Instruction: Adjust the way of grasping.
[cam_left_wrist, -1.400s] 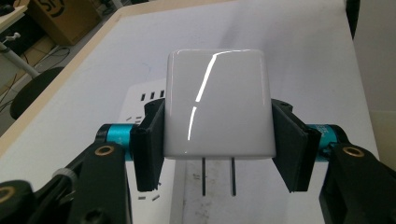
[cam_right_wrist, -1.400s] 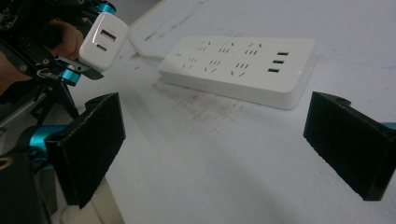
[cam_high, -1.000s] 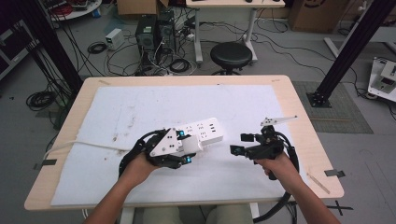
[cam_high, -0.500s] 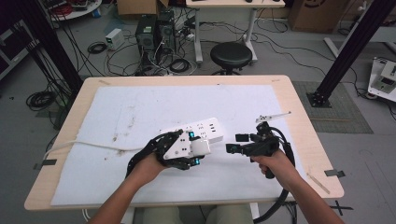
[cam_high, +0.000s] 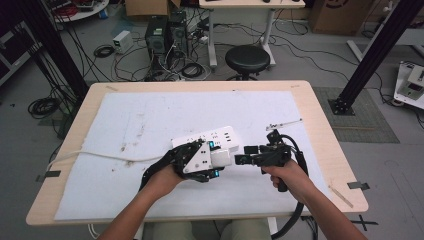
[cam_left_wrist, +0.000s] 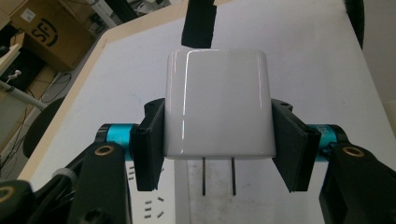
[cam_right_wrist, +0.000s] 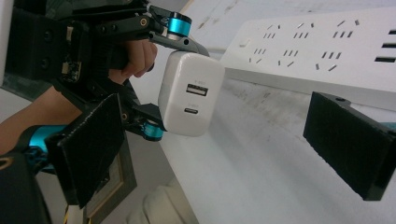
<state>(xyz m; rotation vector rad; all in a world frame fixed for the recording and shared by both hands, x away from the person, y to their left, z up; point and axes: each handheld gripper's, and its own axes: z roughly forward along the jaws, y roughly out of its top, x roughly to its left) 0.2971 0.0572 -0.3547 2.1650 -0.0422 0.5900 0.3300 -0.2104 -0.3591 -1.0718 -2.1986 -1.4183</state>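
Note:
My left gripper (cam_left_wrist: 218, 140) is shut on a white wall charger (cam_left_wrist: 218, 102), one pad on each side, its two prongs (cam_left_wrist: 218, 175) pointing back toward the camera. In the high view the charger (cam_high: 221, 159) hangs just above the front edge of a white power strip (cam_high: 205, 139). My right gripper (cam_high: 245, 154) points left at it from a short gap, open and holding nothing. In the right gripper view the charger (cam_right_wrist: 189, 93) shows its two ports between my wide-apart pads (cam_right_wrist: 91, 144), with the power strip (cam_right_wrist: 317, 51) behind.
A white mat (cam_high: 150, 115) covers most of the wooden table (cam_high: 320, 115). The strip's white cord (cam_high: 95, 156) runs off to the left edge. A thin metal piece (cam_high: 283, 123) lies right of the strip. A stool (cam_high: 247, 59) stands behind the table.
My left gripper has carried the charger to the right, off the strip's middle toward the right gripper. The gap between the two grippers has narrowed.

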